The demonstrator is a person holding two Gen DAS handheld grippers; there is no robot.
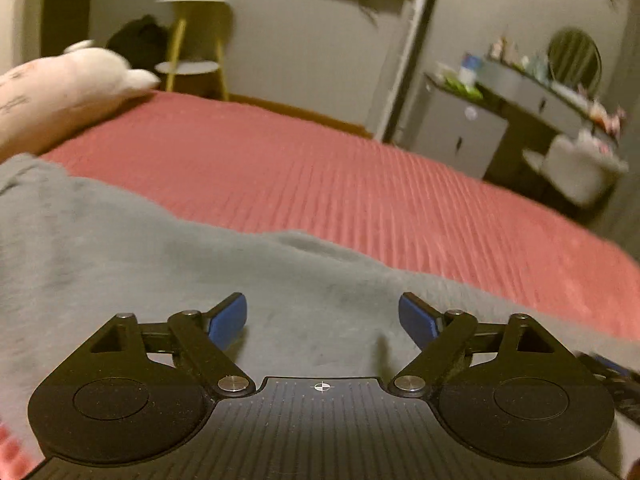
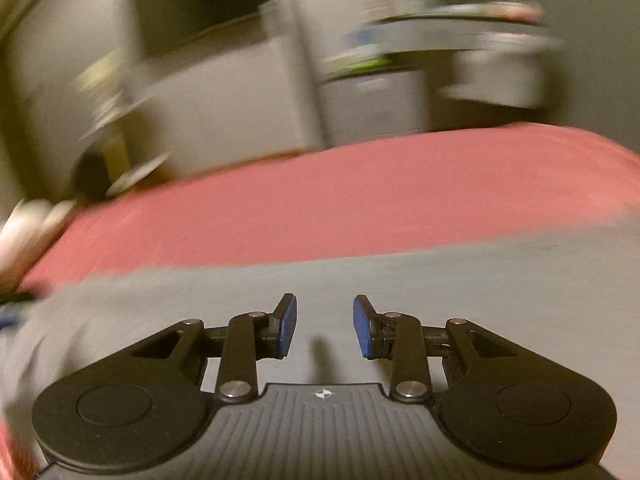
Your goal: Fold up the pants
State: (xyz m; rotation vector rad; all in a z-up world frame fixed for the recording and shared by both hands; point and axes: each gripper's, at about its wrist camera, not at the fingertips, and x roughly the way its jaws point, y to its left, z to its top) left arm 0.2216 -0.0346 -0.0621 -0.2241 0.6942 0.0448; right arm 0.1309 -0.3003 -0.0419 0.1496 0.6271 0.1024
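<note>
left gripper [image 1: 322, 318]: fingers spread wide, nothing between them, low over the grey cloth.
right gripper [image 2: 325, 326]: fingers parted by a narrower gap, also holding nothing, low over the same cloth.
pants [image 1: 160, 256]: grey, soft, lying on the bed right under both grippers; in the left view the far edge runs in a wavy line with one raised fold; in the right view [image 2: 440, 280] the far edge lies nearly straight.
bed [image 1: 340, 184]: red ribbed cover, bare beyond the pants up to its far side.
pillow [image 1: 48, 96]: pale, at the left end of the bed, near the pants' left end.
desk [image 1: 552, 92]: grey, cluttered, against the wall well beyond the bed, with a round mirror on it.
step in hand: likely between grasps, with neither gripper on cloth; how many folds are already made cannot be told.
next move: probably each gripper must come down on an edge or corner of the pants and close, pinching every layer so the fold travels evenly.
hard to make out: waistband, legs and hems cannot be told apart; the pants' near edge is hidden under the grippers; the right view is smeared, so the room behind is unreadable.
</note>
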